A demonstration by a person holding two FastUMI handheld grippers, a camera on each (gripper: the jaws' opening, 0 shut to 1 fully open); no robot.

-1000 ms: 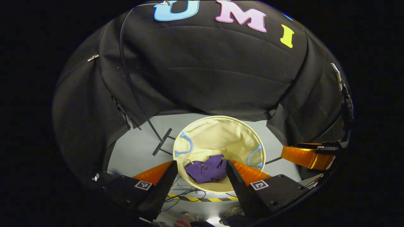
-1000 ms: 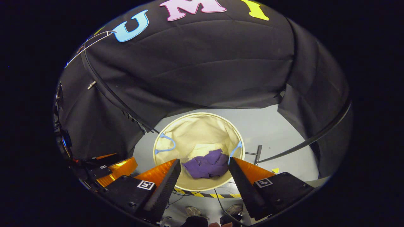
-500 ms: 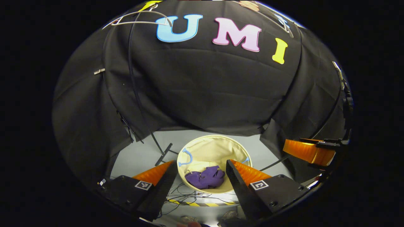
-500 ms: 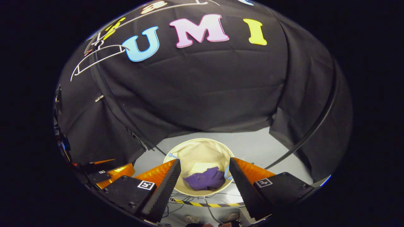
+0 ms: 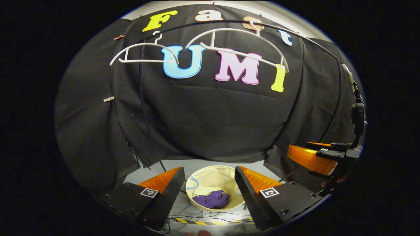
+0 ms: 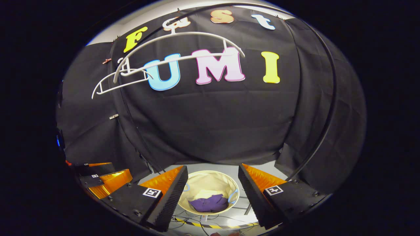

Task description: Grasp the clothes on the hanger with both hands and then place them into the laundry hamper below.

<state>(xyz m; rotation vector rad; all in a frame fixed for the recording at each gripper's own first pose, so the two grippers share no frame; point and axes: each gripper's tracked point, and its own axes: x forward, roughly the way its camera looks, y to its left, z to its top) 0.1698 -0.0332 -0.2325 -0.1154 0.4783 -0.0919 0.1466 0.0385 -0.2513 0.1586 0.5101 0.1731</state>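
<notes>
Both grippers have risen since a second ago: the laundry hamper (image 5: 215, 178), which sat mid-frame then, now lies small at the bottom centre of each view, and two white hangers have come into sight at the top. In the left gripper view, the left gripper (image 5: 207, 191) holds its fingers spread wide with nothing between them, and the purple clothes (image 5: 211, 200) lie crumpled inside the cream hamper, low in the frame between the fingertips. The larger hanger (image 5: 242, 41) hangs bare at upper centre, the smaller hanger (image 5: 144, 54) at upper left. The right gripper shows at the right edge.

In the right gripper view, the right gripper (image 6: 212, 191) is likewise spread and empty, with the clothes (image 6: 208, 203) in the hamper (image 6: 210, 183) at bottom centre. Yellow-and-black tape (image 6: 210, 225) crosses the grey floor (image 6: 262, 167) just below the hamper.
</notes>
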